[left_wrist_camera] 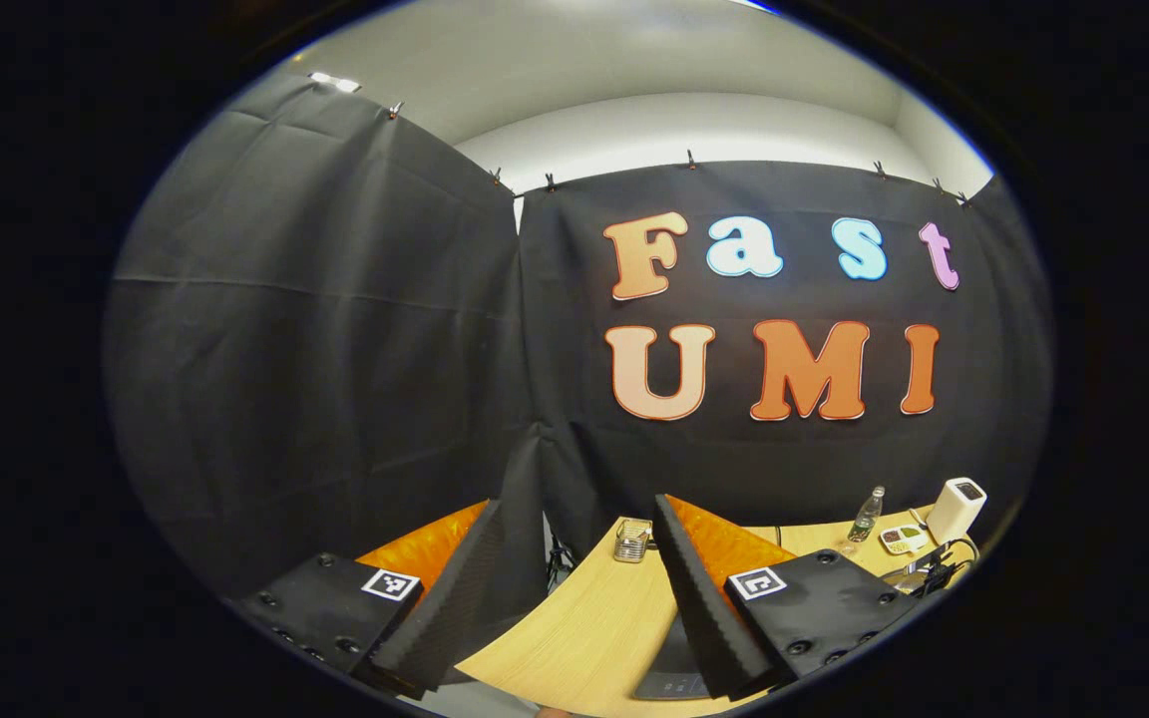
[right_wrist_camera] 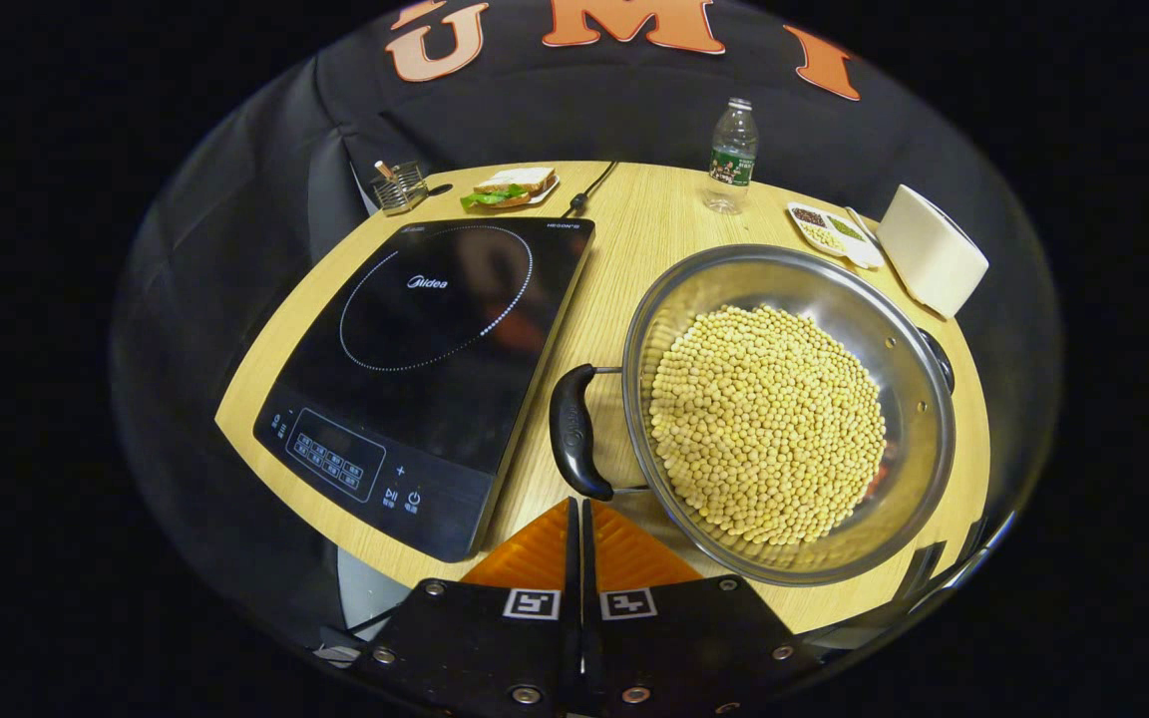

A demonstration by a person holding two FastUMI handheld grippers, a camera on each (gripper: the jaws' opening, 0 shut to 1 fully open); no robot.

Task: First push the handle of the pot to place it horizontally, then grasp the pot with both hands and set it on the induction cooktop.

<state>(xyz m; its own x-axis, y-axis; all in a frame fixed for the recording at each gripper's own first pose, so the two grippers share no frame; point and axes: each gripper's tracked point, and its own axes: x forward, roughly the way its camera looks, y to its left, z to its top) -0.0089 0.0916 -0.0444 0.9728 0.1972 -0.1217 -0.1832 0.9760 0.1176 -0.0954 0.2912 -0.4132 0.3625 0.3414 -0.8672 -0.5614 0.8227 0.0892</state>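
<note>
- The pot (right_wrist_camera: 784, 419) sits on the right half of the bench (right_wrist_camera: 624, 249), just right of the cooktop (right_wrist_camera: 435, 369) and not on it.
- It is a wide, shallow steel pot filled with pale yellow beans (right_wrist_camera: 769, 424).
- Its two dark loop handles lie on a line running left to right: one handle (right_wrist_camera: 573, 431) points left toward the cooktop's edge, the other (right_wrist_camera: 939, 359) shows at the far right rim.
- The cooktop is a black glass slab with a dotted ring, its control panel at the near left corner.
- The right claw (right_wrist_camera: 581, 519) has its fingers together, hovering just near of the left handle and apart from it.
- At the far edge of the bench stand a bottle (right_wrist_camera: 732, 155), a sandwich (right_wrist_camera: 513, 186) on a plate, a small wire holder (right_wrist_camera: 399, 187), a tray (right_wrist_camera: 834, 234) of seeds and a white canister (right_wrist_camera: 932, 249).
- In the left gripper view, the left claw (left_wrist_camera: 574, 548) has its fingers wide apart and empty, raised and aimed at the black cloth wall (left_wrist_camera: 335, 349) over the bench's far side.
</note>
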